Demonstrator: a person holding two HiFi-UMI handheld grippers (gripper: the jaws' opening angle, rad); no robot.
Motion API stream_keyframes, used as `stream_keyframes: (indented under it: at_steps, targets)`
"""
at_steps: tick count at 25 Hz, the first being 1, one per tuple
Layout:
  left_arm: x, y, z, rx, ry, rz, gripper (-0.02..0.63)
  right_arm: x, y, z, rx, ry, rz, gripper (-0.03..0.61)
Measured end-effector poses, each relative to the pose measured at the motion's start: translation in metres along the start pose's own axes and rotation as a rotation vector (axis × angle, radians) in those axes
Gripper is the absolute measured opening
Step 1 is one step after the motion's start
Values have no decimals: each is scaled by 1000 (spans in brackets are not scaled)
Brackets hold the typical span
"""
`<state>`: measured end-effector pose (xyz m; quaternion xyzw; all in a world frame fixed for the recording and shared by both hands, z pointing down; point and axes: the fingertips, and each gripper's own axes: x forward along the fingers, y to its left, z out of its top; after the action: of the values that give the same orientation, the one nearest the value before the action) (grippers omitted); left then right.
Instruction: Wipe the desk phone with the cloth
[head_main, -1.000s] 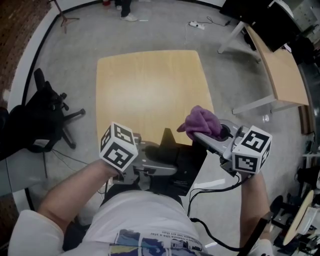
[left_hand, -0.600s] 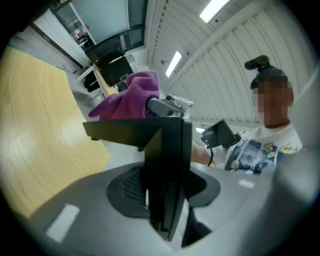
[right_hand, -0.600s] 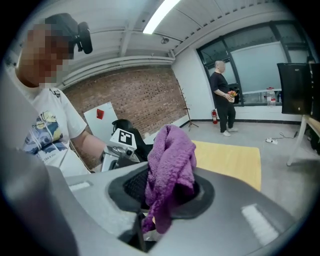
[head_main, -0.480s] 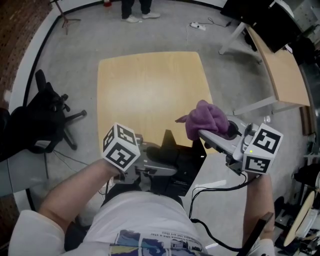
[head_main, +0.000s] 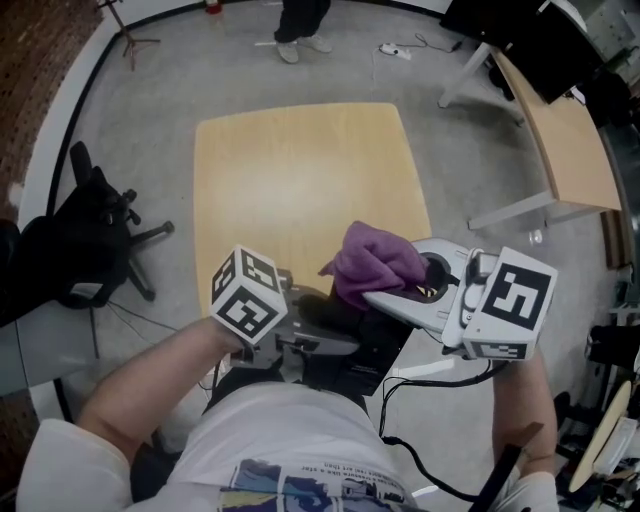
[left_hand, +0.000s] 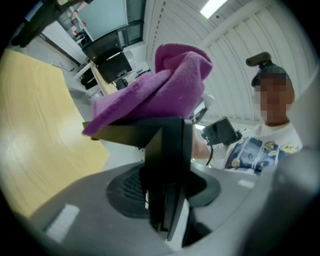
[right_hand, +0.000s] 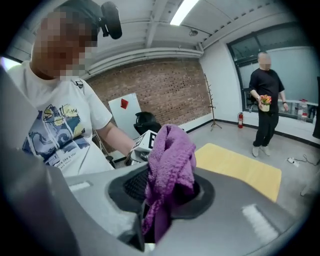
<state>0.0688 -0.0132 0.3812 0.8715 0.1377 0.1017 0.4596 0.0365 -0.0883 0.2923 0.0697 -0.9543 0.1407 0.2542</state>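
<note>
1. At the far left of the head view, a black office chair (head_main: 85, 235) stands on the grey floor, just beside the light wooden table (head_main: 290, 180).
2. Nearer the person, the left gripper (head_main: 318, 343) reaches level towards the right. Its marker cube is uppermost, and its jaws are clamped on a black edge of the desk phone (left_hand: 167, 150).
3. The desk phone (head_main: 378, 342) is held at the table's near edge, close to the person's body. It is gripped edge-on between the left jaws.
4. The purple cloth (head_main: 375, 262) is bunched over the top of the phone. In the left gripper view it appears to lie on the phone's upper edge, though contact cannot be confirmed.
5. From the right, the right gripper (head_main: 385, 298) points towards the phone and slightly downwards. Its jaws are closed tight on the cloth (right_hand: 170, 160), which bulges up out of them.
6. Further right, a second wooden desk (head_main: 560, 150) stands well apart from the table.
7. Across the room, the right gripper view shows a person in black (right_hand: 267, 100) standing beyond the table.
</note>
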Motion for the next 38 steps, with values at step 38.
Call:
stream_keyframes:
  at_steps: [38]
  targets:
    - [-66,-4,15,13,-143,35,178,-46,-72,-64,356,-265,-488,101]
